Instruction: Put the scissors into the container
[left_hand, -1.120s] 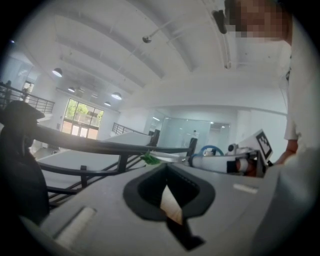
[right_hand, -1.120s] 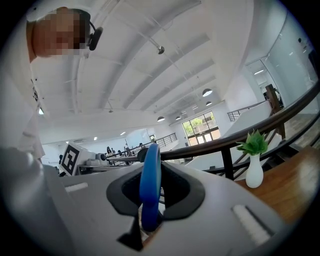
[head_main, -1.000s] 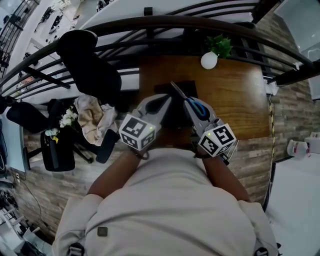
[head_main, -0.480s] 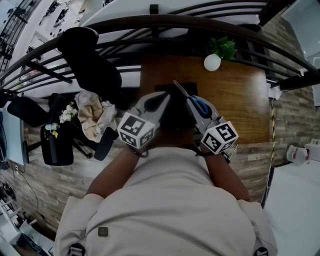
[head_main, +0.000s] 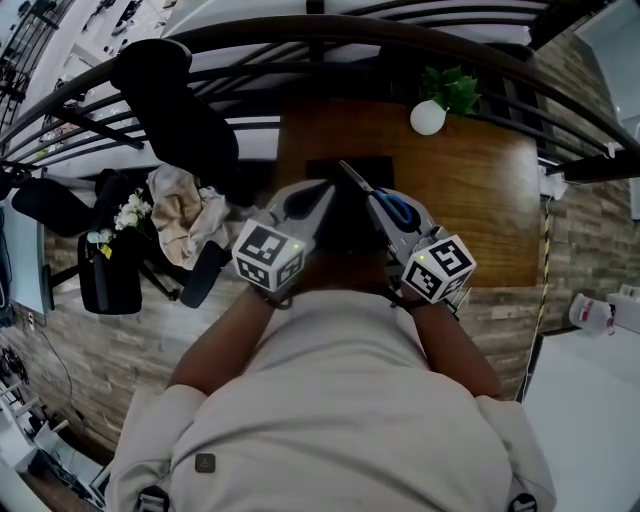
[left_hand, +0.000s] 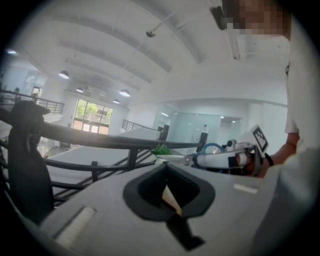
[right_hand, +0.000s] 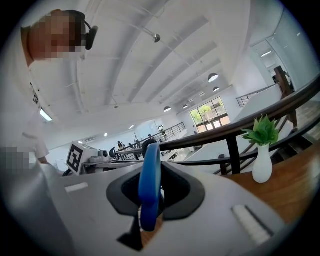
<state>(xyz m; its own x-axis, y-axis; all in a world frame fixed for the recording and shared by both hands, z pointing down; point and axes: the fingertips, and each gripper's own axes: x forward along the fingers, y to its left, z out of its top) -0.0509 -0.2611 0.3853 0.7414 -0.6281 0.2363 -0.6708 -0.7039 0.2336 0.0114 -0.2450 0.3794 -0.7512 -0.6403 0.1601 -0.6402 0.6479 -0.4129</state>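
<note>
Scissors with blue handles (head_main: 401, 210) are clamped in my right gripper (head_main: 385, 212), their blades (head_main: 352, 178) pointing away over a black container (head_main: 352, 166) on the wooden table (head_main: 480, 200). In the right gripper view a blue handle loop (right_hand: 149, 185) stands upright between the jaws of the right gripper (right_hand: 157, 167). My left gripper (head_main: 318, 200) hovers just left of the container. In its own view the left gripper (left_hand: 167, 169) has its jaws together with nothing between them, and the right gripper (left_hand: 227, 157) shows beyond.
A white vase with a green plant (head_main: 428, 117) stands at the table's far side, also in the right gripper view as the vase (right_hand: 262, 162). A dark curved railing (head_main: 300, 45) runs behind the table. A black chair (head_main: 175, 110) and a cloth (head_main: 185, 215) sit to the left.
Both grippers have eased slightly down toward the table, side by side. The scissors stay in the right gripper.
</note>
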